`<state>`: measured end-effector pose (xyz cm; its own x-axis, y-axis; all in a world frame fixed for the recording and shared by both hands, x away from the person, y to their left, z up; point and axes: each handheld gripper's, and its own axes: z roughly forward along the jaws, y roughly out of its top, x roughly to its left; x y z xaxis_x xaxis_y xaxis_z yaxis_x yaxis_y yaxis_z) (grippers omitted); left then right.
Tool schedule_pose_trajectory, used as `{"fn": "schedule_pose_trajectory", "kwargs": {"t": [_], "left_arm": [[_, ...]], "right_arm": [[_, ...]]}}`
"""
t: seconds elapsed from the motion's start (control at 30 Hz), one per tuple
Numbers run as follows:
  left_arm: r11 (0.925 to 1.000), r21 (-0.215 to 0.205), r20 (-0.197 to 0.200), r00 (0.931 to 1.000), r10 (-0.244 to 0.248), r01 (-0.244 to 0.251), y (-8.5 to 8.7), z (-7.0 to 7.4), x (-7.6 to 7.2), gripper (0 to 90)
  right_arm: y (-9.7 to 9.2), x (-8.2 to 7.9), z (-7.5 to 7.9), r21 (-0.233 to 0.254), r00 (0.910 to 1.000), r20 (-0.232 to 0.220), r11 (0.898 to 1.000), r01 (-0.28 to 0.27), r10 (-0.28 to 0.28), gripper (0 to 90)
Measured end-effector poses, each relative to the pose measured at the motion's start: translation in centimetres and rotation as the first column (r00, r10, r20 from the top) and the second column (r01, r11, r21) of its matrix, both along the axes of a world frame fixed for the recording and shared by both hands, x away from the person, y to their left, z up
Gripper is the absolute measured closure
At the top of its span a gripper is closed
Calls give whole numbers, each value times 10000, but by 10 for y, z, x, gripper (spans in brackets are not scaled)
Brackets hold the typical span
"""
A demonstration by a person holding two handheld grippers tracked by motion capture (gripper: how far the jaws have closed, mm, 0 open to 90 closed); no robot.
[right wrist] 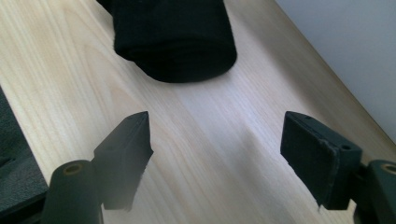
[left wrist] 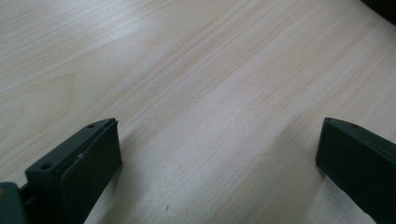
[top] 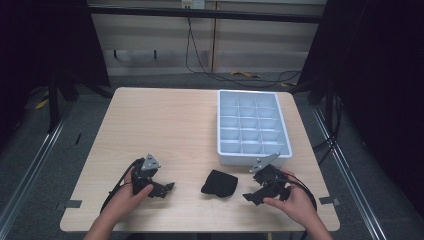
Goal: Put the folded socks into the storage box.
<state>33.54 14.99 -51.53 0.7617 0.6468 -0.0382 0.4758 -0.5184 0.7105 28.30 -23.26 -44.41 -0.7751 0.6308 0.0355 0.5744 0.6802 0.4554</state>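
Note:
A rolled black sock (top: 219, 183) lies on the wooden table (top: 165, 125) near its front edge, between my two hands. My right gripper (top: 251, 196) is just right of the sock, jaws pointing at it, open with nothing between them; in the right gripper view the sock (right wrist: 175, 39) lies a short way ahead of the open gripper (right wrist: 217, 140). My left gripper (top: 169, 188) rests low at the front left, pointing right, open. In the left gripper view the gripper (left wrist: 219, 149) has bare wood between its jaws.
A pale blue-white tray (top: 252, 156) divided into several compartments stands at the table's right, just behind my right hand; its wall (right wrist: 345, 51) fills the right gripper view's upper right. Black cables trail from both grippers. Dark curtains and floor rails flank the table.

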Motion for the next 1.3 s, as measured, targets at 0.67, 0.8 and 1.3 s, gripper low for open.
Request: {"fn": "schedule_pose_trajectory", "kwargs": {"t": [0.67, 0.8, 1.3], "left_arm": [[10000, 27, -4, 10000, 5, -5, 0, 0, 0, 0], [10000, 31, -6, 10000, 5, -5, 0, 0, 0, 0], [10000, -12, -1, 10000, 11, -11, 0, 0, 0, 0]], "right_arm": [[36, 11, 19, -372, 9943, -223, 9937, -1053, 1045, 273], [43, 15, 21, -318, 9936, -272, 9934, -1106, 1097, 271], [66, 25, 19, -199, 9866, -545, 9877, -1552, 1540, 333]]}}
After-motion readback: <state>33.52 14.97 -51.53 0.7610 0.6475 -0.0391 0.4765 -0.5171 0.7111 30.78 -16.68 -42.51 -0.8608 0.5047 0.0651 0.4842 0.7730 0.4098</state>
